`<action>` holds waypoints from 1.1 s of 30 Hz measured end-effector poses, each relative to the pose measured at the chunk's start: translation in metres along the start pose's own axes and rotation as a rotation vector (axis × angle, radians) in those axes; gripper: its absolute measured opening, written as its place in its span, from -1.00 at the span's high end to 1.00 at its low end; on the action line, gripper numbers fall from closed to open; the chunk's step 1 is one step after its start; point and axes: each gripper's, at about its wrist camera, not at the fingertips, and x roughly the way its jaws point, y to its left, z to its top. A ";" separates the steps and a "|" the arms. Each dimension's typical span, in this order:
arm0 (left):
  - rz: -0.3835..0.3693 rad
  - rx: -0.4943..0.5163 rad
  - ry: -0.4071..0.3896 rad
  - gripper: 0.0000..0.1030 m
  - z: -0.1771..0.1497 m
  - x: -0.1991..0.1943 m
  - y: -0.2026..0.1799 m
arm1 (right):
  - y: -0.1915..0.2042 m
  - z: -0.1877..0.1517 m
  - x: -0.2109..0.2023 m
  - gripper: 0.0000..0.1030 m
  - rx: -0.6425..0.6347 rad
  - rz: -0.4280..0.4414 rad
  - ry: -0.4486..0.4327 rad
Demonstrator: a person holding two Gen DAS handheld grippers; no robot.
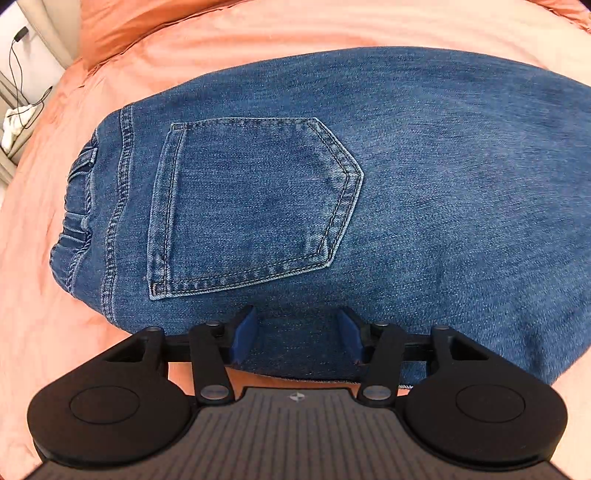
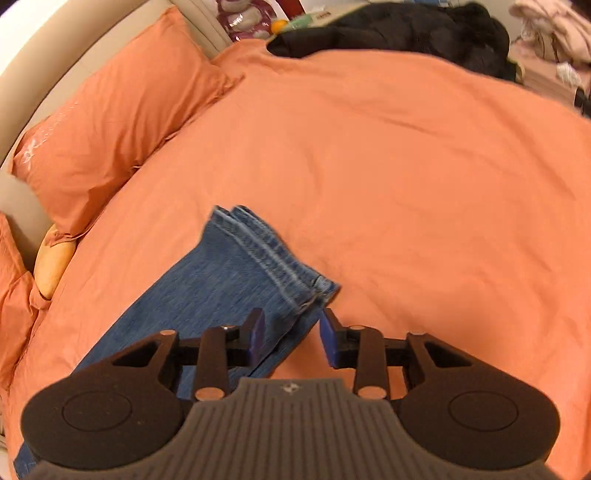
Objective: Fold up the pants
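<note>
Blue jeans lie folded lengthwise on an orange bed cover, back pocket up and the elastic waistband at the left. My left gripper is open over the near edge of the seat, jaws apart with denim between and below them. In the right wrist view the stacked leg hems lie flat on the cover. My right gripper is open just short of the hems, the near corner of the leg between its jaws.
The orange bed cover stretches far ahead and right. Orange pillows lie at the left by a beige headboard. Dark clothes pile at the bed's far edge. Cables and a nightstand are left of the bed.
</note>
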 end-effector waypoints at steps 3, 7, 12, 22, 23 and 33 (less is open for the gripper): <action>0.019 0.007 0.012 -0.18 0.003 0.001 -0.001 | -0.011 0.003 0.020 0.49 0.036 0.020 0.006; 0.030 -0.004 0.020 -0.18 0.004 0.002 0.000 | -0.019 0.010 0.034 0.82 0.084 0.064 0.011; 0.038 -0.005 0.021 -0.18 0.006 0.002 -0.001 | 0.016 0.023 0.006 0.91 -0.074 0.065 -0.058; 0.032 -0.010 0.002 -0.18 -0.001 0.005 -0.002 | 0.010 0.015 0.014 0.95 -0.170 -0.067 -0.065; 0.031 -0.008 0.002 -0.18 -0.002 0.005 -0.001 | 0.007 0.012 0.020 0.95 -0.163 -0.071 -0.062; 0.008 0.025 -0.036 -0.26 -0.004 -0.006 0.003 | 0.003 0.010 0.040 0.65 -0.171 -0.106 -0.011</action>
